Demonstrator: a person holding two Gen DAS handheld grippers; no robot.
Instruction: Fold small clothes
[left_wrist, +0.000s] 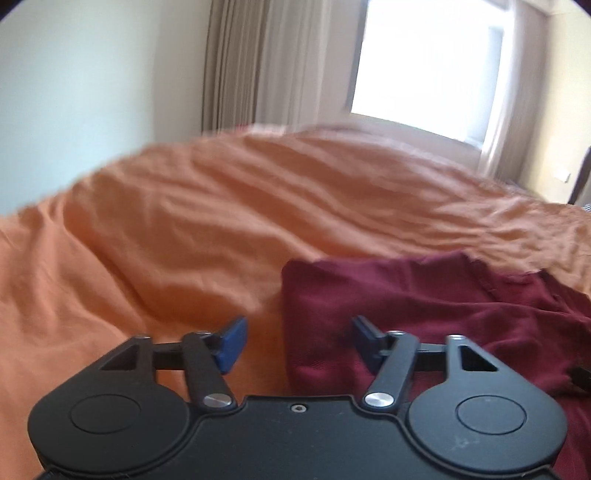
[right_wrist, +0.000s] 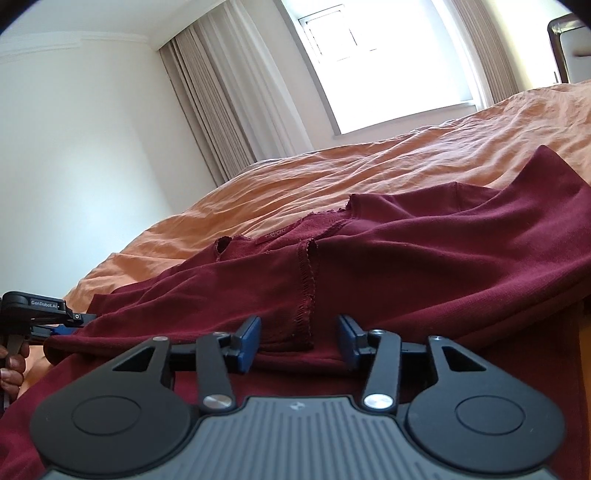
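Observation:
A dark red garment (right_wrist: 424, 258) lies partly folded on an orange bedspread (right_wrist: 332, 177). In the left wrist view the garment (left_wrist: 424, 302) fills the lower right. My left gripper (left_wrist: 297, 341) is open, its blue pads straddling the garment's left edge without holding it. My right gripper (right_wrist: 299, 341) is open over the garment's near part, beside a stitched seam (right_wrist: 304, 291). The left gripper also shows at the far left of the right wrist view (right_wrist: 62, 326), low at the garment's edge.
The bedspread (left_wrist: 184, 229) stretches wide to the left and back. A window (right_wrist: 388, 62) with beige curtains (right_wrist: 229, 103) stands behind the bed. A dark chair frame (right_wrist: 561, 40) is at the far right.

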